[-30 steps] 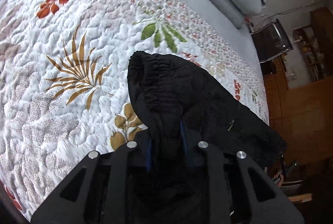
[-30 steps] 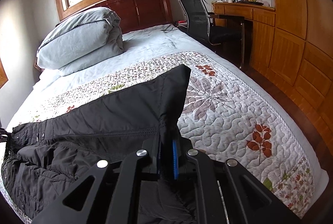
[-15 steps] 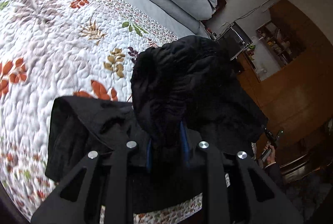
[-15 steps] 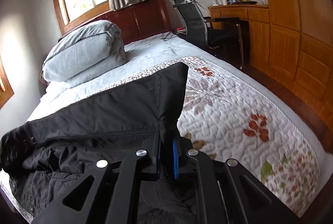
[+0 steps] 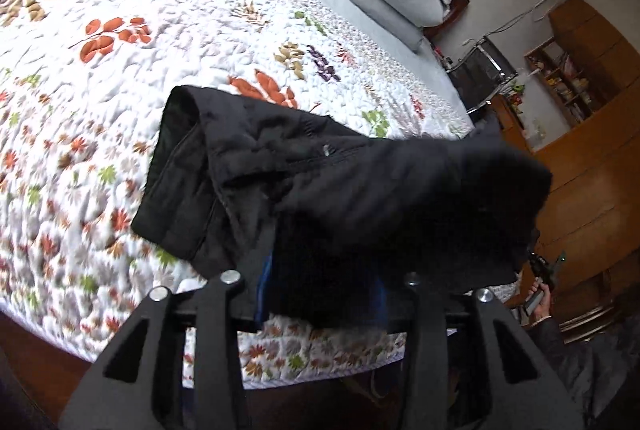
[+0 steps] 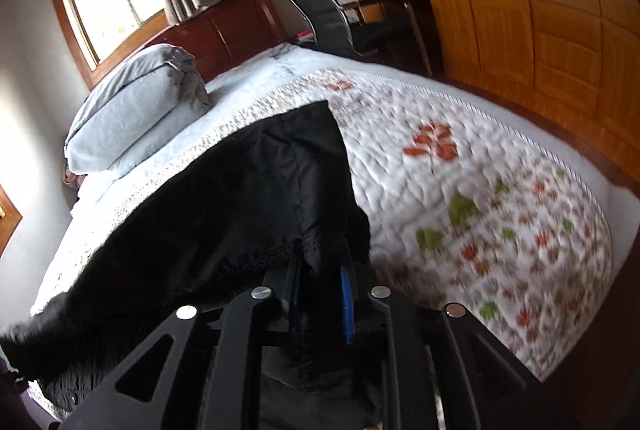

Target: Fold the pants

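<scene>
Black pants (image 5: pixel 320 158) lie doubled over on the floral quilt (image 5: pixel 120 30) near the bed's foot edge, one end open toward the left. My left gripper (image 5: pixel 320 290) has its jaws opening; loose black cloth still fills the wide gap between the blue pads. In the right wrist view the pants (image 6: pixel 248 198) stretch away to the left across the quilt (image 6: pixel 460 170). My right gripper (image 6: pixel 320 300) is opening too: a fold of cloth hangs in the gap, and the right blue pad shows bare beside it.
A folded grey duvet (image 6: pixel 136 114) sits by the wooden headboard (image 6: pixel 240 26). Beyond the bed stand an office chair (image 6: pixel 328 14), a desk and a wooden wardrobe (image 6: pixel 560 10). A person's hand (image 5: pixel 540 298) shows past the bed edge at lower right.
The left gripper carried its bunched end of the pants across onto the other end, then its jaws widened. The right gripper sank toward the quilt and its pads parted.
</scene>
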Demonstrator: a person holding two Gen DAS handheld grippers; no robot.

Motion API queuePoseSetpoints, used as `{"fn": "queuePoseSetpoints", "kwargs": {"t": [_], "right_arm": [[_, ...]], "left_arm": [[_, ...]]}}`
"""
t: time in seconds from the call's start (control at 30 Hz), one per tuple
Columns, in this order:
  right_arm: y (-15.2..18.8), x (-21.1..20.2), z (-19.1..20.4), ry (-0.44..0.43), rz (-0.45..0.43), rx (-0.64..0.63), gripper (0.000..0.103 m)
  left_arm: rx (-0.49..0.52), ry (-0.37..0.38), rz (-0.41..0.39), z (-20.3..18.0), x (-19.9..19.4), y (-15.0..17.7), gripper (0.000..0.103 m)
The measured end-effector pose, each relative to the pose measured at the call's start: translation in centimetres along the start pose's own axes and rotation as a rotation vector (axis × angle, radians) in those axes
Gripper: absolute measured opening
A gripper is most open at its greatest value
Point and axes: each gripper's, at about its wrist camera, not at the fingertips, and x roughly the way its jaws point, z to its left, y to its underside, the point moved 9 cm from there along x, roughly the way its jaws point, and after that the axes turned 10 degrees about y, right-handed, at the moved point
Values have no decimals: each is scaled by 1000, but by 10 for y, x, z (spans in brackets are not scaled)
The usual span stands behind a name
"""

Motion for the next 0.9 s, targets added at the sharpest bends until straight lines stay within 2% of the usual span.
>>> {"fn": "queuePoseSetpoints", "kwargs": {"t": [0.07, 0.1, 0.17, 0.2, 0.23, 0.27, 0.43, 0.47, 0.53, 0.57, 0.63, 0.7, 0.8, 0.9], "right_arm": [[8, 2, -9, 21, 17, 8, 28], [12, 2, -13, 30, 23, 12, 34], [19, 2, -20, 36, 40, 26, 36], [22, 2, -22, 37, 47, 24, 36], [24, 1, -23, 43, 51, 19, 36], [28, -1, -25, 57, 57, 6, 37], [37, -11, -30, 84, 66, -10, 44], [37, -13, -30, 85, 68, -10, 44], [37, -19, -31, 89, 61, -13, 44], [36, -20, -30, 89, 60, -12, 44], [36, -26, -29, 90, 54, -9, 44], [36, -32, -28, 77, 49, 6, 44], [36, -40, -30, 87, 40, 15, 44], [37, -49, -36, 93, 38, 33, 44]], "left_arm": [[-18, -37, -13, 3, -5, 5, 56], [-26, -39, -17, 4, -9, 9, 57], [-9, -57, -15, 0, -14, 14, 57], [2, -92, -6, -1, -16, 17, 68], [-7, -158, 14, 2, -18, 24, 96], [-31, -214, 22, 6, -22, 31, 98], [-164, -196, 15, 15, -46, 60, 98], [-194, -170, 0, 13, -51, 65, 98], [-252, -52, -46, 8, -61, 80, 98], [-270, -17, -65, 5, -63, 85, 98], [-299, 52, -89, -2, -55, 91, 98], [-313, 71, -96, -2, -45, 93, 98], [-388, 45, -64, 11, -21, 102, 98], [-440, 106, -50, 9, 5, 107, 96]]}}
